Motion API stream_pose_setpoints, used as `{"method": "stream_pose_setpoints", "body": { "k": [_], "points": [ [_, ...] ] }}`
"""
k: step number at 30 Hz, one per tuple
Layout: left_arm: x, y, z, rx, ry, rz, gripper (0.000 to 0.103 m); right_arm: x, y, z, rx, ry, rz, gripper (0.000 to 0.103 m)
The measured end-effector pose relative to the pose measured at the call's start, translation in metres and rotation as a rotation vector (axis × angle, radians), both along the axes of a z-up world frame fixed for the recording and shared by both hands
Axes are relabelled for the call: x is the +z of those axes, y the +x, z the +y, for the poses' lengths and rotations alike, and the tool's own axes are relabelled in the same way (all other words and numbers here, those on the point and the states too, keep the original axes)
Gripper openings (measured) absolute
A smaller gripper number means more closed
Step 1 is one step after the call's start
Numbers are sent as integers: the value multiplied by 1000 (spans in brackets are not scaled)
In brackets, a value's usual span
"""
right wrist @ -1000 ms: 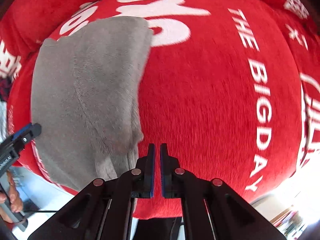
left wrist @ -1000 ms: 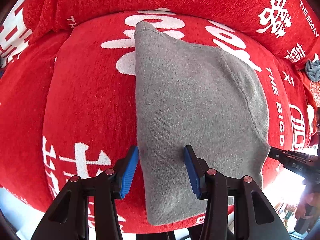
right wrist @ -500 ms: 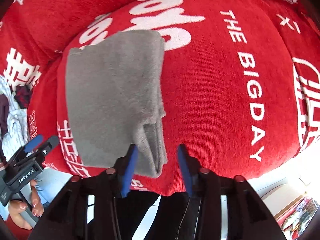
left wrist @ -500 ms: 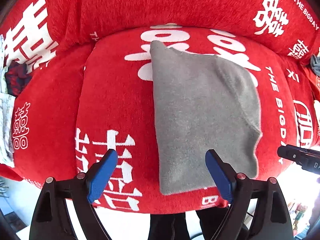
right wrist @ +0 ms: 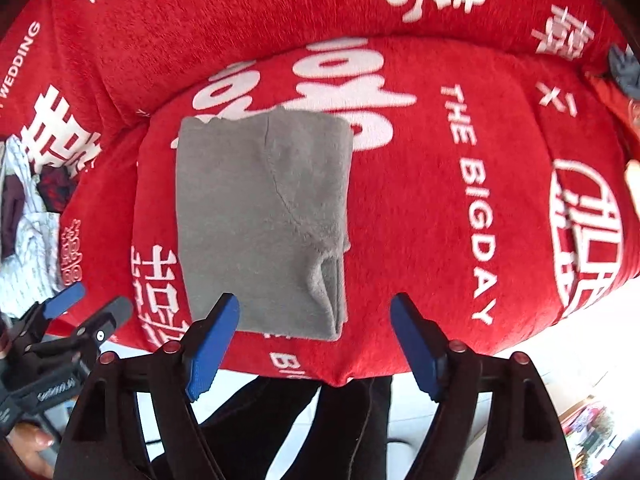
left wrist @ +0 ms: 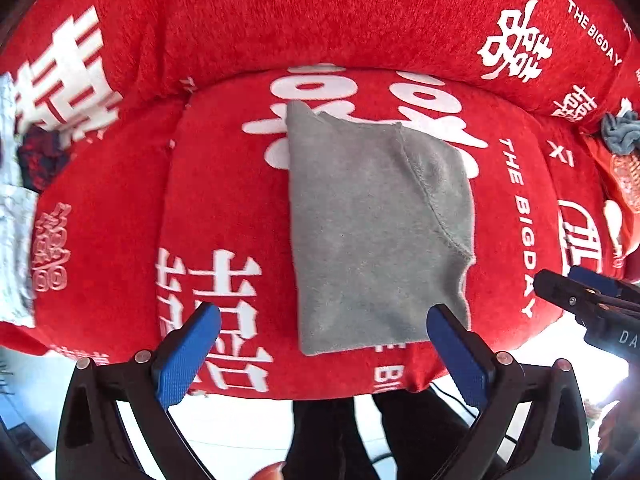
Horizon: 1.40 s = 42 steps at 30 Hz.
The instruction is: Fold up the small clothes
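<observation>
Left wrist view: left tool [left wrist: 323, 350] held wide apart, blue pads [left wrist: 187, 354] empty, hovering at the near edge of the red sofa cushion [left wrist: 224, 208] printed with white characters. Grey garment [left wrist: 372, 236] lying flat on that cushion, folded into a compact upright rectangle, a stitched seam curving down its right side. Right tool [left wrist: 580, 292] entering from the right edge, clear of the cloth. Far left, a heap of striped and dark clothes [left wrist: 24, 184] resting against the sofa; far right, a crumpled grey-blue piece [left wrist: 622, 130] lying near the armrest. No basket, bin or other container anywhere; nothing stowed.

Right wrist view: right tool [right wrist: 316, 344] likewise spread open, gripping nothing, its left pad just in front of the garment's near edge without clearly touching. Grey garment [right wrist: 260, 220] sitting on the left half of the cushion [right wrist: 460, 208], layered edges stacked along its right side, a small pucker at the near right corner. Left tool [right wrist: 76, 312] visible low at the left, apart from the cloth. Striped heap [right wrist: 20, 216] again at the far left.

By judgement, this garment looks finished or nearly so: folded, released, lying square. Possibly left: smoothing that puckered corner, setting the piece aside, then working through the heap and the crumpled piece.
</observation>
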<state>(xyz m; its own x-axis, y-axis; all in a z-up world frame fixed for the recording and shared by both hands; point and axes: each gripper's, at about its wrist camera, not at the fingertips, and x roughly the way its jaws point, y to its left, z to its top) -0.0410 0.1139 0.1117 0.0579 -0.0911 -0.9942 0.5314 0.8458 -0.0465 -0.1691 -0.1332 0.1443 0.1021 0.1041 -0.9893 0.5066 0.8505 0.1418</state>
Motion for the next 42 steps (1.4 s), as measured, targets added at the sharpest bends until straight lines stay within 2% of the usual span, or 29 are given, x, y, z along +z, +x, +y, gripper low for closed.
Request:
{"method": "stream_pose_setpoints", "body": {
  "k": [5, 9, 14, 17, 23, 42],
  "points": [
    [14, 3, -2, 18, 37, -62, 103, 12, 11, 11, 32, -81, -12, 81],
    [21, 8, 2, 43, -5, -31, 103, 19, 14, 14, 18, -82, -19, 81],
    [30, 10, 4, 58, 4, -67, 103, 24, 16, 16, 3, -96, -4, 81],
    [33, 11, 5, 61, -8, -58, 103, 25, 17, 19, 6, -120, 3, 81],
    [32, 9, 4, 48, 24, -56, 103, 29, 21, 23, 27, -169, 5, 81],
    [34, 7, 4, 52, 20, -47, 103, 32, 20, 24, 20, -175, 4, 81]
  ]
}}
